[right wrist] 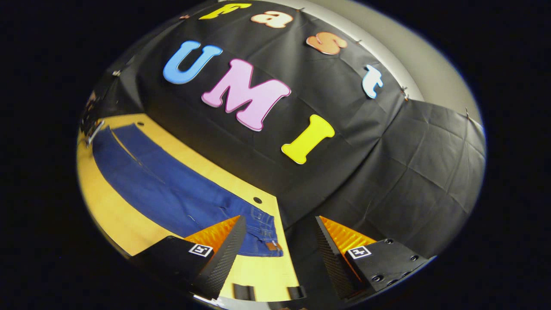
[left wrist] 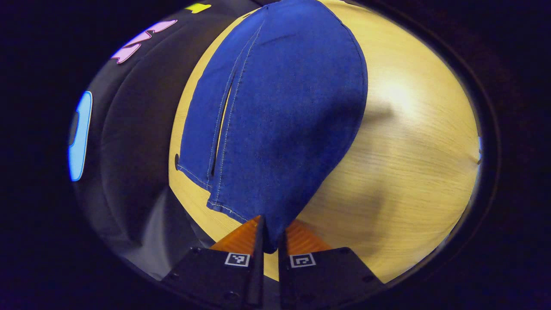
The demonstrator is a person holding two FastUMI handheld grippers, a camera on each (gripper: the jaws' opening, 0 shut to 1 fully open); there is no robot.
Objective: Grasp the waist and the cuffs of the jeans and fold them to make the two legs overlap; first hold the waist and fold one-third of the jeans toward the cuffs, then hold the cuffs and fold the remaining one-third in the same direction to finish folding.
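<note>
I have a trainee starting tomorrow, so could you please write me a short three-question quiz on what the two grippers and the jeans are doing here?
1. True or false: the left gripper is shut on the jeans.
2. Multiple choice: the right gripper is A) shut on the waist, B) open and holding nothing, C) shut on a cuff.
3. Short answer: what do the jeans lie on in the right gripper view?

Key
1. True: both fingers pinch a fold of the cloth.
2. B: its fingers stand wide apart, with the waist lying beyond them.
3. The wooden table, stretched out beside the black cloth wall.
</note>
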